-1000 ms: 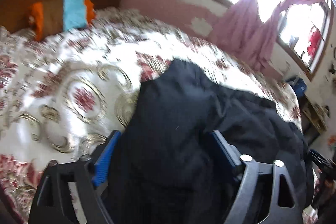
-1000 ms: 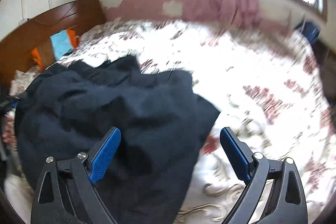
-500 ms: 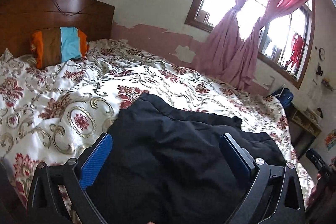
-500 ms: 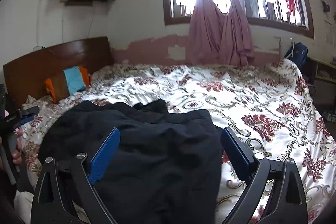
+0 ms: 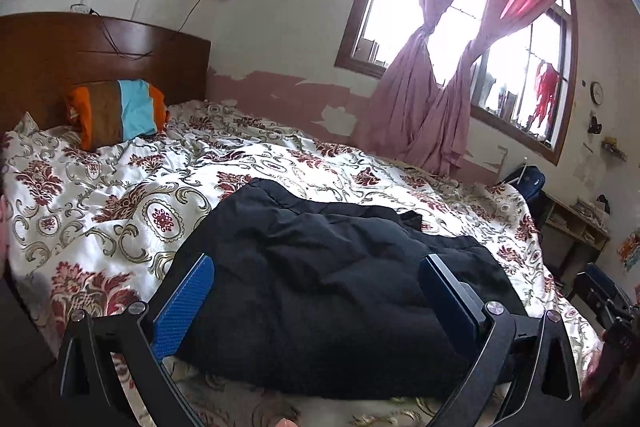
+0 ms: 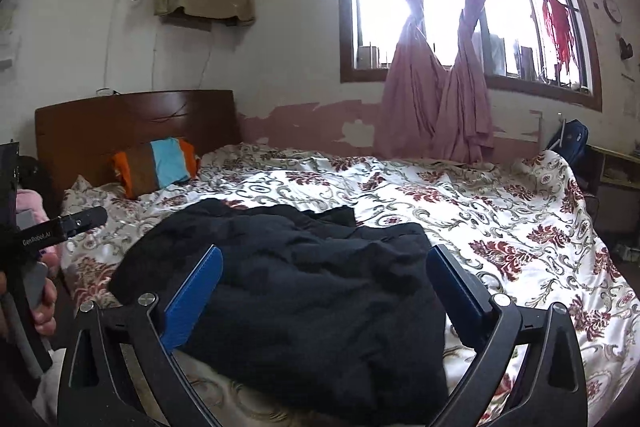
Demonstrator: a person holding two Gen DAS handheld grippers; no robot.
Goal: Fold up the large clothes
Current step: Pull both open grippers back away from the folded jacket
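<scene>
A black garment (image 5: 332, 287) lies in a rumpled heap on the near part of the floral bedspread (image 5: 120, 195), its far edge reaching toward the middle of the bed. The left gripper (image 5: 316, 295) hangs above it with blue pads spread wide, grasping nothing; the right gripper (image 6: 324, 287) is likewise released over the heap's near side. A striped pillow (image 5: 120, 111) rests at the far left against the wooden headboard (image 5: 80, 59). The garment is possibly a jacket, though its dark folds hide the details.
</scene>
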